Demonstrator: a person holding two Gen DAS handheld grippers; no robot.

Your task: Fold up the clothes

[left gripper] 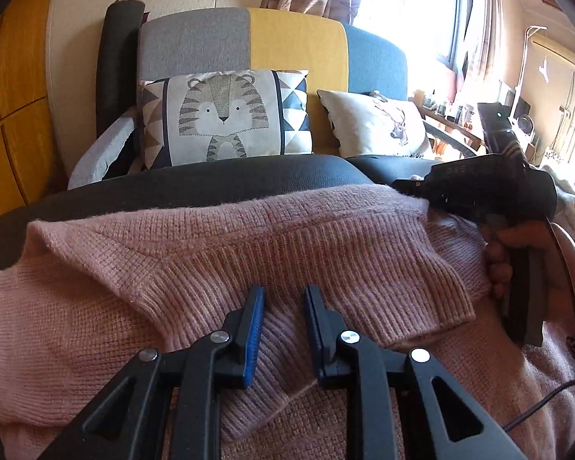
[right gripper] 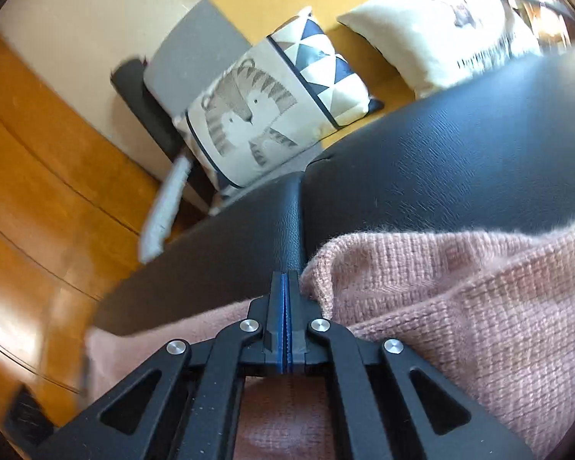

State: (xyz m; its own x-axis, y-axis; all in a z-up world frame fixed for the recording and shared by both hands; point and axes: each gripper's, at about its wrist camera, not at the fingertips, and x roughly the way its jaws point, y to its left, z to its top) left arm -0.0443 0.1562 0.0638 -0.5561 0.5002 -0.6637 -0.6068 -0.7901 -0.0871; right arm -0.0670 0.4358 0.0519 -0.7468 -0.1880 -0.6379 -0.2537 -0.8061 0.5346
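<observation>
A pink knit sweater [left gripper: 249, 253] lies spread on a black leather seat [left gripper: 211, 186]. Its ribbed band is folded across the middle. My left gripper [left gripper: 283, 301] hovers low over that ribbed band, its blue pads a small gap apart with knit showing under the gap, not pinched. At the sweater's far right edge a hand holds my right gripper [left gripper: 402, 184]. In the right wrist view the right gripper [right gripper: 285, 281] has its pads pressed together with nothing visible between them. A raised edge of the sweater [right gripper: 460, 299] touches its right finger.
A tiger cushion [left gripper: 226, 115] and a deer cushion [left gripper: 379, 126] lean on the grey, yellow and blue sofa back [left gripper: 287, 42] behind the seat. Wooden panels [left gripper: 11, 115] stand at the left. A bright window [left gripper: 414, 4] and a cluttered shelf are at the right. A black cable [left gripper: 536, 402] runs over the sweater.
</observation>
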